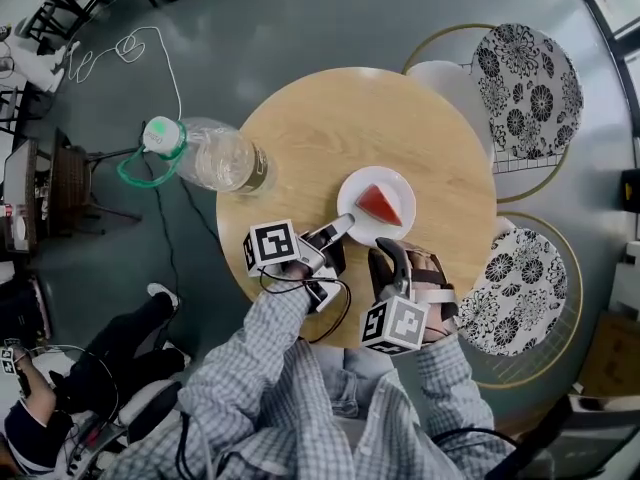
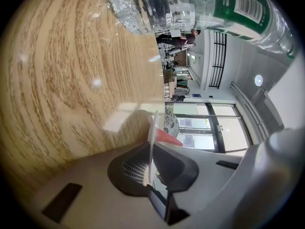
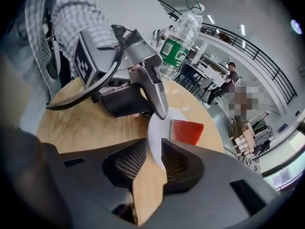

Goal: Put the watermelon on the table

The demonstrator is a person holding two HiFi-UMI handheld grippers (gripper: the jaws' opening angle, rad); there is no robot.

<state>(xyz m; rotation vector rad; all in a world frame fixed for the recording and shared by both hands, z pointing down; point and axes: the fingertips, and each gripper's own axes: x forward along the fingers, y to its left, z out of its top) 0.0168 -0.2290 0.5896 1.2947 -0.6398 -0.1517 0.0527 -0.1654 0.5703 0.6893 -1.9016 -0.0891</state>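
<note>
Wooden round desk (image 1: 300,128) carries a plate (image 1: 352,193) between its middle and near edge, with the watermelon (image 1: 380,205) on it. The left gripper (image 1: 340,230) has its fingers clamped on the plate rim. The right gripper (image 1: 387,253) has its fingers apart around the near rim. An uneven lift could tilt the plate, and the slice may slide off.

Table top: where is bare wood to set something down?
Bare: the far half of the table, beyond the plate and right of the bottle; the strip right of the plate. Crowded: the near edge, where left tool and right tool are at the plate.
</note>
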